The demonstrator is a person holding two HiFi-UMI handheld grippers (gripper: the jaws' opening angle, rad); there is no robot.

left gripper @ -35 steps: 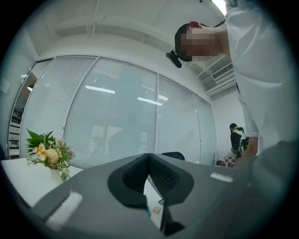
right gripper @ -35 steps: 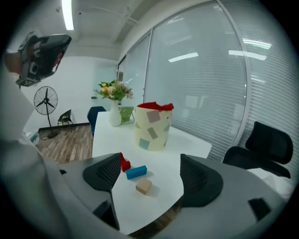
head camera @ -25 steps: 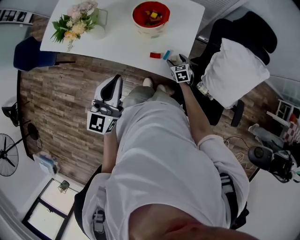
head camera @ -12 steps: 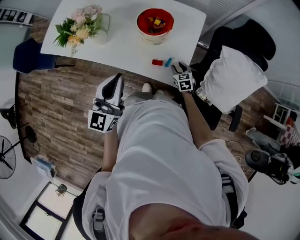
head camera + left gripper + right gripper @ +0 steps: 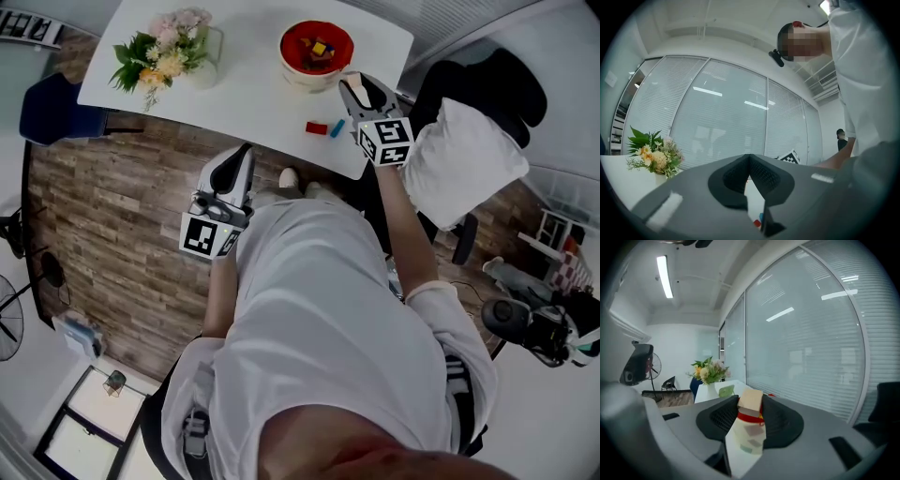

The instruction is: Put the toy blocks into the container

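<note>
A red bowl (image 5: 317,47) with several toy blocks in it stands at the far side of the white table (image 5: 244,84). My right gripper (image 5: 354,86) hangs just right of the bowl, shut on a tan block (image 5: 751,400). Past the block, the right gripper view shows the bowl's (image 5: 744,437) red rim and pale wall. A red block (image 5: 316,127) and a blue block (image 5: 337,127) lie on the table near its front edge. The left gripper (image 5: 232,173) is shut and empty, off the table over the floor. Under its jaws the left gripper view shows the red block (image 5: 756,223).
A vase of flowers (image 5: 164,52) stands at the table's left end. A black office chair with a white cushion (image 5: 464,155) is just right of the table. A blue chair (image 5: 52,108) sits at the left. Wooden floor (image 5: 112,206) lies below.
The right gripper has moved from the table's front edge, beside the blue block, up towards the red bowl. The left gripper has hardly moved.
</note>
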